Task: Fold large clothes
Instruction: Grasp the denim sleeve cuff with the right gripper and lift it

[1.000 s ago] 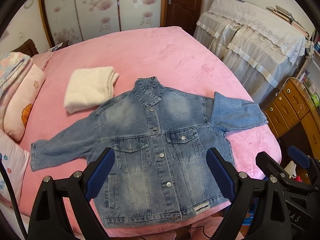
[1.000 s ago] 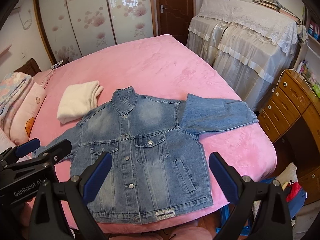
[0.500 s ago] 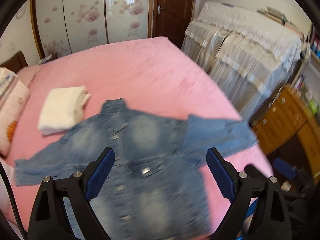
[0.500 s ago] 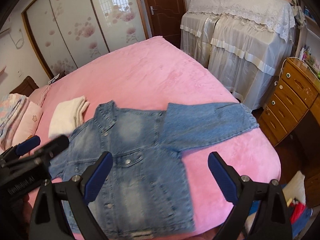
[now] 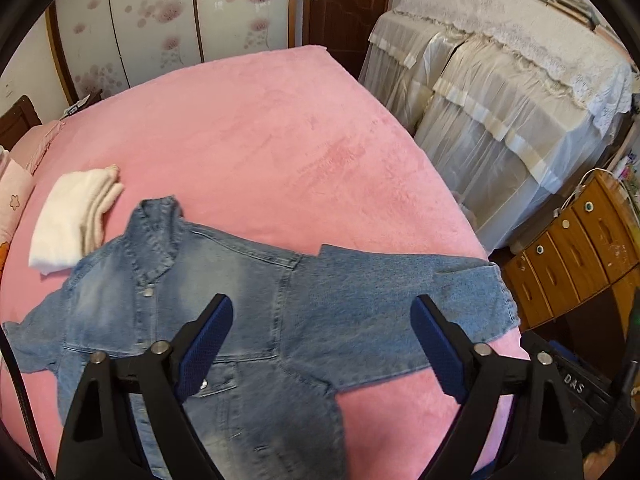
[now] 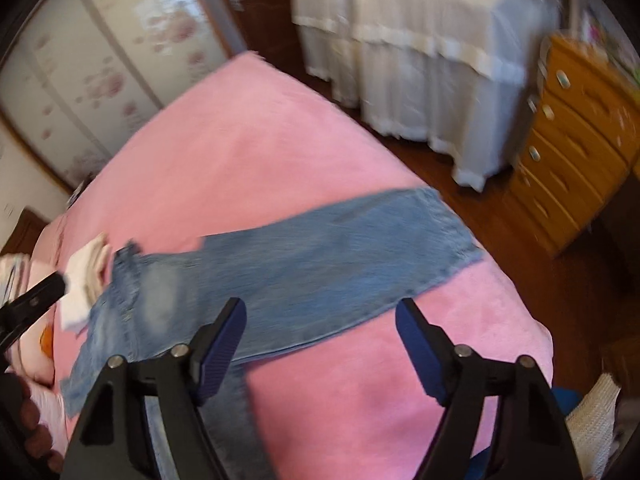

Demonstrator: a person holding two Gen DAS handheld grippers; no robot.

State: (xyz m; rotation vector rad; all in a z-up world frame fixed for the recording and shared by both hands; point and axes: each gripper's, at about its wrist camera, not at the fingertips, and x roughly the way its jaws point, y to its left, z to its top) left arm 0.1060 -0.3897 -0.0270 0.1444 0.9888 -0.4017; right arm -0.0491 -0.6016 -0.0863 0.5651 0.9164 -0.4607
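Note:
A blue denim jacket [image 5: 224, 304] lies buttoned and face up on the pink bed [image 5: 256, 144], its right sleeve [image 5: 392, 304] stretched toward the bed's right edge. My left gripper [image 5: 322, 340] hovers above that sleeve near the shoulder, jaws wide but closing, nothing between them. In the blurred right wrist view the jacket [image 6: 168, 304] and its sleeve [image 6: 340, 256] run across the bed [image 6: 256, 160]. My right gripper [image 6: 320, 344] hangs over the sleeve's lower edge and the pink cover, its jaws closing with nothing between them.
A folded cream garment [image 5: 76, 220] lies left of the collar, with pillows [image 5: 12, 204] at the far left. A cloth-draped piece of furniture [image 5: 500, 92] and a wooden chest of drawers [image 5: 572, 248] stand right of the bed, a dark door [image 5: 348, 4] behind.
Both views have slid right along the jacket, from over its front to over the right sleeve, and come lower. The right view has rolled and its jaws have narrowed.

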